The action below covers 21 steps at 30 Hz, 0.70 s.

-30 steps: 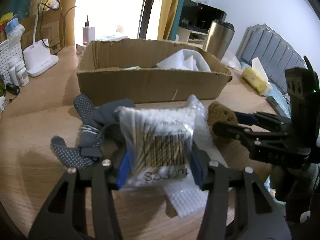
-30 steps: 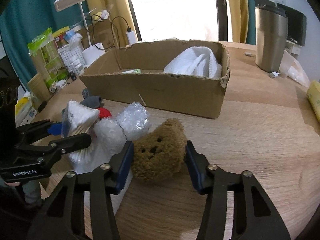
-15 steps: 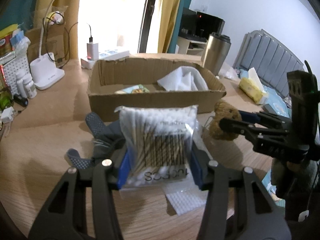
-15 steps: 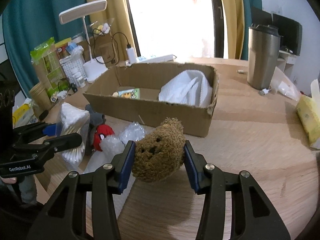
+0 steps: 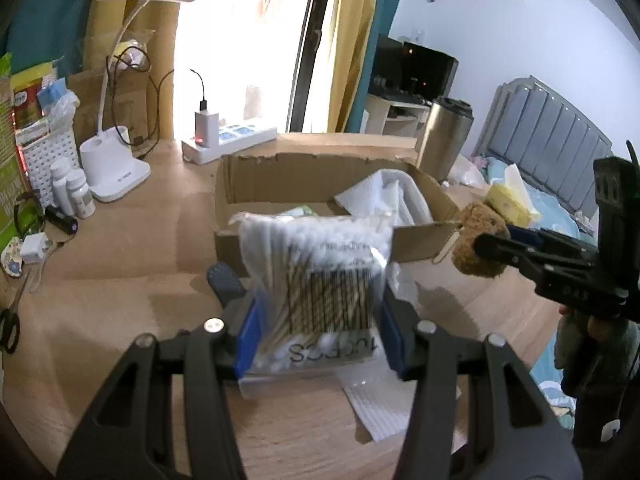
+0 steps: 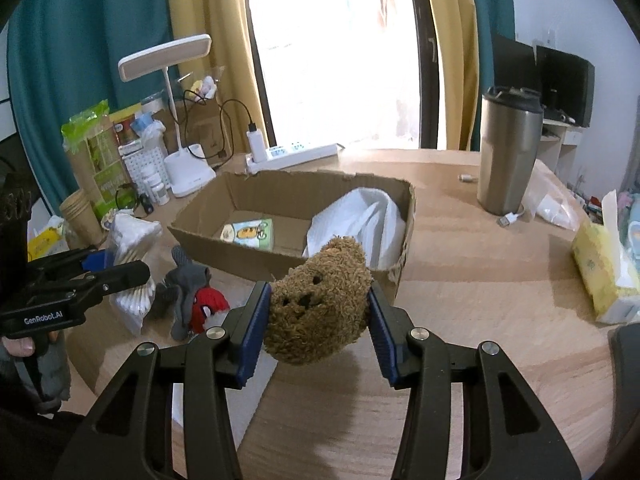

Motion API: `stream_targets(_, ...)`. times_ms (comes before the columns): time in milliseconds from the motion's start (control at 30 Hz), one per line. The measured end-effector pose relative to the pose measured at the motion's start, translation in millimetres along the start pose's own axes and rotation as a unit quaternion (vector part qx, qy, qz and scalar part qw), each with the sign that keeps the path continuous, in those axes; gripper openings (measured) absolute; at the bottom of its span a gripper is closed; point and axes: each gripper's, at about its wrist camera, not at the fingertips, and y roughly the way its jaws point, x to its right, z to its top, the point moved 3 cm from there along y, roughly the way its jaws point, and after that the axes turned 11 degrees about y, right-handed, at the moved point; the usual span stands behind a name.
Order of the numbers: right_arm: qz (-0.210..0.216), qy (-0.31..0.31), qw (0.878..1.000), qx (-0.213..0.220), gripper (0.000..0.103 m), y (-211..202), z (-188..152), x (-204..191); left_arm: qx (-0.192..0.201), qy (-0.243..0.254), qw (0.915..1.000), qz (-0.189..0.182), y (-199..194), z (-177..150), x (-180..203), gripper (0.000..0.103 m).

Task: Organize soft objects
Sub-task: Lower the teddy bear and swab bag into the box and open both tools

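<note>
My left gripper [image 5: 320,336] is shut on a clear bag of cotton swabs [image 5: 320,276] and holds it above the table, in front of the open cardboard box [image 5: 272,184]. My right gripper [image 6: 318,330] is shut on a brown plush bear head [image 6: 318,306], lifted near the box's front right corner [image 6: 400,268]. The box holds a folded white cloth [image 6: 360,220] and a small green packet [image 6: 248,234]. The bear also shows in the left wrist view [image 5: 478,240]. The swab bag also shows in the right wrist view [image 6: 132,264].
Grey dotted socks [image 6: 186,284] and a red Spider-Man toy [image 6: 208,308] lie on the table by the box. A steel tumbler [image 6: 508,152], yellow tissue pack [image 6: 600,268], desk lamp [image 6: 180,120], power strip [image 6: 292,154] and bottles [image 5: 72,192] surround it.
Both grippers have lifted their objects off the table and risen, so the inside of the box now shows. The socks and red toy stayed on the table.
</note>
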Motion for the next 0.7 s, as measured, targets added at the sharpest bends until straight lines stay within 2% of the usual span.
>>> stream_targets(467, 0.004, -0.012, 1.000, 0.015, 0.050, 1.7, 20.9, -11.9, 0.028, -0.014, 0.9994, 0.011, -6.9, 19.7, -24.2, 0.052)
stream_targets(700, 0.006, -0.013, 1.000, 0.022, 0.050, 1.0, 27.7, -11.7, 0.030, -0.014, 0.9994, 0.009, -0.6, 26.8, -26.2, 0.052)
